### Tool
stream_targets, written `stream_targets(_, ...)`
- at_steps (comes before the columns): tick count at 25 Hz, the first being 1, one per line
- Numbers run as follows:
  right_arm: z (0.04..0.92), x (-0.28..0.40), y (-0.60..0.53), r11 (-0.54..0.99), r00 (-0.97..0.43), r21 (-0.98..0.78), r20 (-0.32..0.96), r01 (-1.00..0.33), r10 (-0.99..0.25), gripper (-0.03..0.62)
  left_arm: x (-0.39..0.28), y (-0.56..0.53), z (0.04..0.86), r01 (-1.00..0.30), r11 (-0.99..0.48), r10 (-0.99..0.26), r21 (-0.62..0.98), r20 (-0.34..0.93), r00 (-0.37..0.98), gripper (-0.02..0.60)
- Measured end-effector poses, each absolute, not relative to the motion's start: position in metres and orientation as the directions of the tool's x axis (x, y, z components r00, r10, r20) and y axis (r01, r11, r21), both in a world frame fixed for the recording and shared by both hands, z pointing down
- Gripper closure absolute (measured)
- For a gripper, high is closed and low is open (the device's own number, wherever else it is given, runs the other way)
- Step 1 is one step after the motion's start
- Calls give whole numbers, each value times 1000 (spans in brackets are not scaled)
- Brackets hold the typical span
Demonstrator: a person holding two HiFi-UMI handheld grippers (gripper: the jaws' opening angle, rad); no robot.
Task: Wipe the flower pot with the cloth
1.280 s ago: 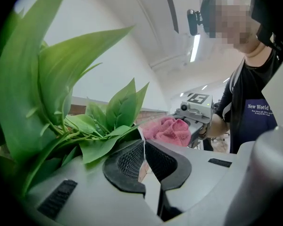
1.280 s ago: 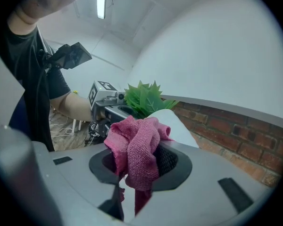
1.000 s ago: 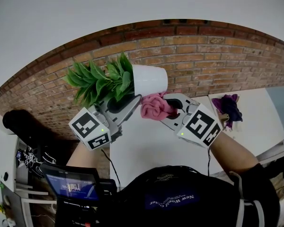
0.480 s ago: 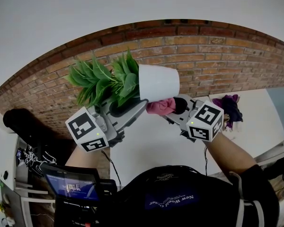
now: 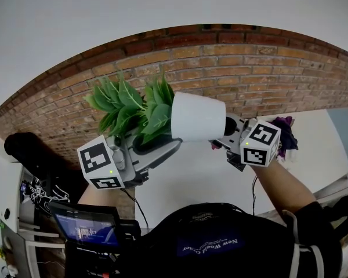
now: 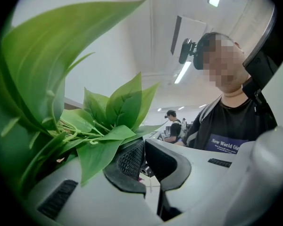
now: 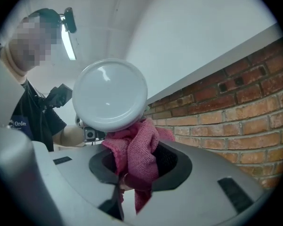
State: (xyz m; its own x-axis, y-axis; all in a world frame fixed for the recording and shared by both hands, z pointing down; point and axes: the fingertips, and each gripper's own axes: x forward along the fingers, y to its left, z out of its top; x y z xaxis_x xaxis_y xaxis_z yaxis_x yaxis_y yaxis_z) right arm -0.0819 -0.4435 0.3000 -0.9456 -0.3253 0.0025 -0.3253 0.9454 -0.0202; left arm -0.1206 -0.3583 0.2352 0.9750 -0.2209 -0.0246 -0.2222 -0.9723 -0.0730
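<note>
Two hand-held claws meet at a white flower pot [image 5: 197, 117] that is held in the air on its side, in front of a brick wall [image 5: 261, 68]. The left gripper [image 5: 165, 145] points level. The pot lies right at its tips, mouth toward the claw and base away from it. Green leaves [image 5: 133, 109] spill from the mouth over the claw's upper side.

In the left gripper view, the left gripper [image 6: 144, 147] has its jaws almost together, with only a thin slit between the dark pads [image 6: 131, 160]. Big leaves [image 6: 47, 79] crowd the space to their left. The leaves cover the spot where pads and pot meet. The claw seems to pinch the pot at its rim, but the exact hold cannot be made out, and the pot itself does not show in that view.

The right gripper [image 5: 227, 133] comes in from the opposite side. In the head view its tips are hidden behind the pot, and only its body and marker cube [image 5: 260, 145] show. In the right gripper view its jaws are clamped on a bunched pink cloth [image 7: 134, 147]. The cloth sticks out past the tips and presses against the lower edge of the flower pot's round base [image 7: 109, 94], straight ahead of the claw.

Beyond that claw's cube, a dark purple cloth [image 5: 288, 133] lies on the white table [image 5: 185, 181], partly covered by the cube.
</note>
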Motion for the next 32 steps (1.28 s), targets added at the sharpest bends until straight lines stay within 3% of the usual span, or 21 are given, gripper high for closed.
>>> stream_targets(5,297,-67,-442,970,-970,5,-26,-244,-244,485,-118,-340,247,-115,-992,-115,-47,9,993,569)
stream_targets(13,259,-53,-431,988,-988,-156,-146,-17,-40,485,-117,-325,276,-46,-999,-49,-25,115,992,569)
stream_targets(18,251,-68,-415,995,-1000,-95,-5,19,18,485,-115,-332,291,-87,-995,-93,-50,150,984,569)
stream_targets(24,232,-75,-401,999,-996,-12,74,38,39,485,-118,-348,289,-171,-976,-192,-138,163,968,569)
stream_targets(32,231,-84,-366,980,-986,195,166,50,18,485,-135,-373,274,-298,-947,-306,-116,55,951,569)
